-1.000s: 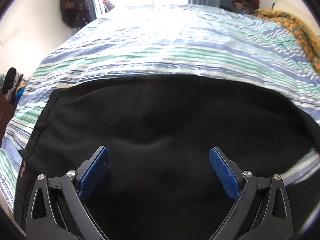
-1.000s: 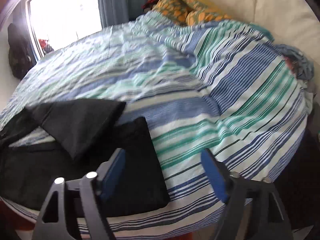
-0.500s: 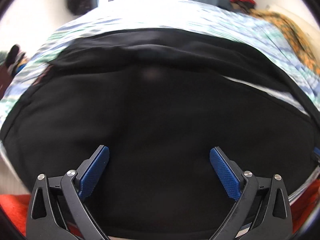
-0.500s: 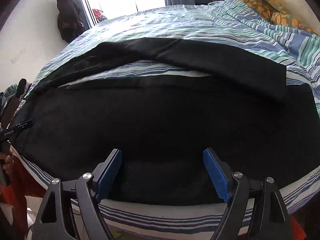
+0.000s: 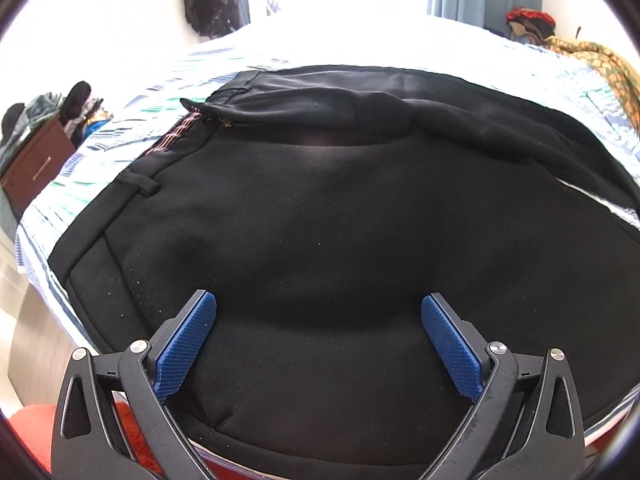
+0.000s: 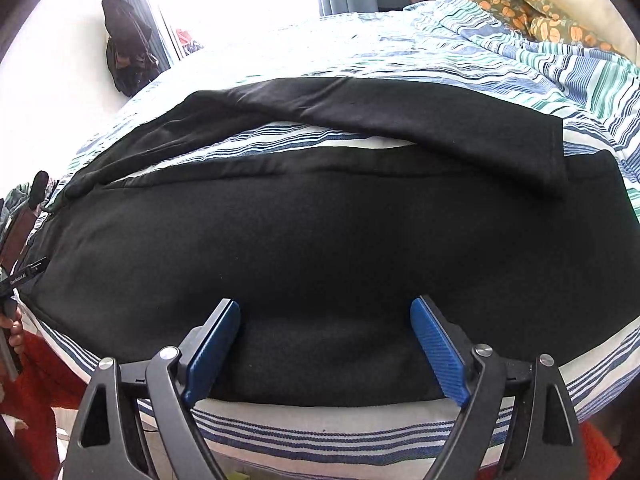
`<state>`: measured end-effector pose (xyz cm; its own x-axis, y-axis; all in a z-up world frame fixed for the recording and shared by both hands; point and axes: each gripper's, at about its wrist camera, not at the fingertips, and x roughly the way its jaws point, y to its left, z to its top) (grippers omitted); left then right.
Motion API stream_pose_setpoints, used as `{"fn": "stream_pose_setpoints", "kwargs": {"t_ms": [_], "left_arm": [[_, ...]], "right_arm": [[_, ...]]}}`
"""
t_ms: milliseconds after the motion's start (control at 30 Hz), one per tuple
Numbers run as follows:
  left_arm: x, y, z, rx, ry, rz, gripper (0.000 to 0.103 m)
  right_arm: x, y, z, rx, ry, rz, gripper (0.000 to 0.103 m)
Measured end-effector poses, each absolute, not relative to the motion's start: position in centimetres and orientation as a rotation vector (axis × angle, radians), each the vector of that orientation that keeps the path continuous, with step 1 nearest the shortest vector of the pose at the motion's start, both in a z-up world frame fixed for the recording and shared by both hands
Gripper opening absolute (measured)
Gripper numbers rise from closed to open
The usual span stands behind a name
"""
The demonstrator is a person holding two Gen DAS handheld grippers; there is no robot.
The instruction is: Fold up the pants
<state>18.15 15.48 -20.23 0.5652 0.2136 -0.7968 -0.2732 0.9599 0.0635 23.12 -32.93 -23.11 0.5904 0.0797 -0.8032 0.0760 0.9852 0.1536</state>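
Nearest the left wrist camera, the left gripper (image 5: 319,322) stands spread wide over the near part of the black pants (image 5: 340,216), its blue pads (image 5: 186,346) clear of the cloth and nothing pinched between them. A second ago this view had only plain black fabric close in and much open striped bedspread (image 5: 100,152) beyond; now the pants fill most of the frame, and the waistband with its belt loop (image 5: 138,184), the open fly and zipper (image 5: 236,123) have come into sight toward the upper left.

The right gripper (image 6: 325,326) also hangs over the near edge of the pants (image 6: 320,240), its jaws opening, with cloth below the gap but not squeezed by the pads (image 6: 436,352). A second ago it looked across the bare bedspread (image 6: 440,56) with only the leg ends at the left; since then it has swung over the garment, and for the last half second the view has hardly shifted.

Farther off, one pant leg (image 6: 420,120) lies slanted across the bed, its hem overlapping the end of the nearer leg at the right, with a wedge of striped cover showing between the two.
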Motion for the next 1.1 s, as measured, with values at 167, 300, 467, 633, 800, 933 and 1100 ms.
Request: {"fn": "stream_pose_setpoints", "kwargs": {"t_ms": [167,300,467,633,800,933,1100], "left_arm": [[18.2,15.5,-20.0,-0.103,0.933,0.302,0.102],[17.6,15.8,-18.7,-0.156,0.886,0.267,0.101],[18.5,14.6,-17.1,-0.208,0.815,0.196,0.101],[21.6,13.9,-19.4,-0.228,0.902,0.144,0.101],[22.2,12.3,-21.7,-0.088,0.936,0.169,0.102],[22.8,12.6,-21.8,-0.108,0.933,0.179,0.102],[22.8,12.7,-21.5,-0.099,0.946,0.164,0.102]], "right_arm": [[22.8,-33.3,-23.1,0.184,0.937,0.011,0.087],[22.8,-33.2,-23.1,0.183,0.933,0.017,0.087],[22.8,-33.0,-23.0,0.184,0.935,0.02,0.09],[22.7,-33.2,-21.9,0.238,0.929,0.037,0.092],[23.3,-38.6,-21.1,0.751,0.803,0.158,0.091],[24.5,-44.6,-23.5,1.093,0.712,-0.06,0.077],[25.2,-48.6,-24.4,1.319,0.57,-0.248,0.059]]}}
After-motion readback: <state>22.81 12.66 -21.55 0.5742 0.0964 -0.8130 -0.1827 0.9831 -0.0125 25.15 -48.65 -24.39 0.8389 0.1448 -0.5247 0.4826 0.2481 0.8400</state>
